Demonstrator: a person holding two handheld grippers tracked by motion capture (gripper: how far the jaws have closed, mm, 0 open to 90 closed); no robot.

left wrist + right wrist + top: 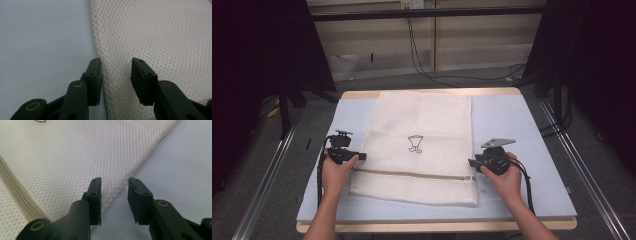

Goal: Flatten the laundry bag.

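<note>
The white mesh laundry bag (419,147) lies flat on the pale blue worktop (532,150), zipper (412,174) toward the person. The left gripper (116,75) and right gripper (114,195) straddle its side edges, fingers parted and gripping nothing. The thin mesh may slip free, or only its top layer get pinched.

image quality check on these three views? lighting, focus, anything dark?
High view: table evenly lit, surroundings near black, mesh laundry bag slightly soft. Left gripper view: mesh sharp, left gripper jaws dark and soft. Right gripper view: weave sharp nearby, softer far off, no glare.
</note>
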